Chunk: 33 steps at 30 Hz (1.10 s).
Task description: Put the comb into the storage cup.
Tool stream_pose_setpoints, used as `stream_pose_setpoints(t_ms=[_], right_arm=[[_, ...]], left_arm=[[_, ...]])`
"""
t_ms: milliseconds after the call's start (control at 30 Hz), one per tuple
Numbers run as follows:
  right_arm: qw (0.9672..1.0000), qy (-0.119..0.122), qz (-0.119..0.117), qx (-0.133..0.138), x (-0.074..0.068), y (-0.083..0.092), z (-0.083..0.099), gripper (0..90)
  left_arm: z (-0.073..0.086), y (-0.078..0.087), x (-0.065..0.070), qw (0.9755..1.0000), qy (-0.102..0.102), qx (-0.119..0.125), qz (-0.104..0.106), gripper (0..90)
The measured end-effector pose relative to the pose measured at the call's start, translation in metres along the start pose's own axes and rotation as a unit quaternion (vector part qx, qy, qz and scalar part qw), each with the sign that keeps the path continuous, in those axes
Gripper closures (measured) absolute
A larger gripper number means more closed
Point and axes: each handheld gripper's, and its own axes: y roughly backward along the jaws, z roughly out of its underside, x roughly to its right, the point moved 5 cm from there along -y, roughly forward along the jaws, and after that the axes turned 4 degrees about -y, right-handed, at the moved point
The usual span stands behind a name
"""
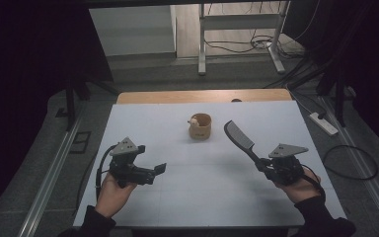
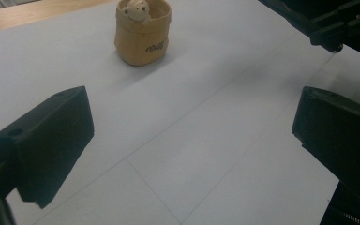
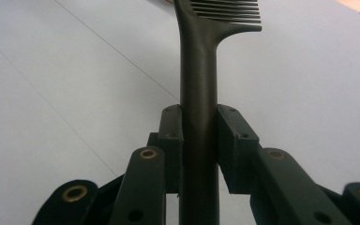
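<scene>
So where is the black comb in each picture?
High view: the comb slants up and left from the right hand-held gripper, right of the middle.
Left gripper view: a dark bar runs into the top right corner; I cannot tell whether it is the comb.
Right gripper view: its handle runs up the middle, clamped between the jaws, teeth at the top.
Shared landmark: the white table.

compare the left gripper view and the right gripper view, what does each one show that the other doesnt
Left gripper view: a tan pot with a small bear figure in it, seen between the open left tongs.

Right gripper view: the right tongs clamped on the handle of a black comb, teeth at the top.

Both: the white table surface with thin lines across it.
</scene>
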Motion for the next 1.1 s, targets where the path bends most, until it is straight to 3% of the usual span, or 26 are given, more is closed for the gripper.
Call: stream_pose_setpoints(t_ms=[333,600,1100], right_arm=[[0.9993,0.024,-0.013,0.024,-0.015,0.003,-0.007,72.4],[0.9980,0.045,-0.022,0.038,-0.029,0.002,-0.012,72.4],[0.9948,0.080,-0.038,0.051,-0.057,-0.001,-0.020,72.4]], left_arm=[[-0.019,-0.010,-0.004,0.9994,0.011,0.015,0.030,0.0],[-0.025,-0.024,-0.003,0.9986,0.006,0.005,0.053,0.0],[-0.041,-0.049,0.005,0.9943,0.011,-0.004,0.106,0.0]])
